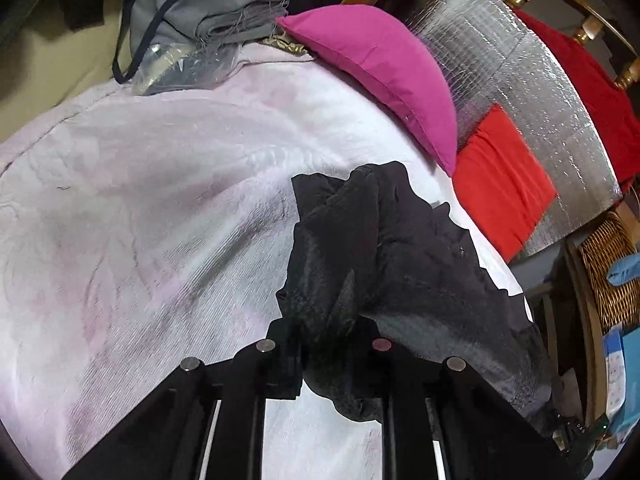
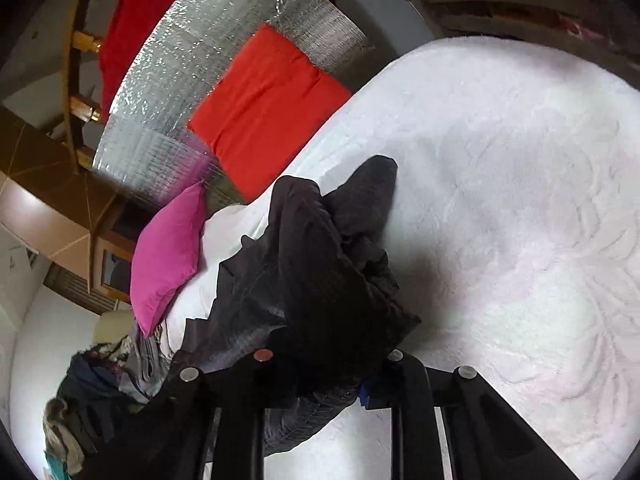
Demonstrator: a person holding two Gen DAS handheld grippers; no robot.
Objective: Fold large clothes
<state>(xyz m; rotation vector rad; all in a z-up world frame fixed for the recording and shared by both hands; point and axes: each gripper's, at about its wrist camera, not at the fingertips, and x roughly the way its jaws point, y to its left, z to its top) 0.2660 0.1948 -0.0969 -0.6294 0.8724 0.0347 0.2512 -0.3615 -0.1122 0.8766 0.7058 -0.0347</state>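
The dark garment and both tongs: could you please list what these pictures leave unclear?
- Left wrist view: left tongs' tips, buried in the dark garment; grip unconfirmed.
- Right wrist view: right tongs' tips, covered by the garment.
- Both views: garment type, too bunched.
- Left wrist view: wicker basket, cut off by the edge.

Garment (image 1: 360,248) bunched on blanket (image 1: 160,200), near centre. Left wrist view: pillow (image 1: 376,76) far right of garment; cushion (image 1: 500,176) right of pillow; clothes pile (image 1: 216,12) far left.

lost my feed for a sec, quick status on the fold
Left gripper and right gripper both shut on the black garment, bunched and unfolded above the pale pink blanket. Magenta pillow beside it, not blocking.
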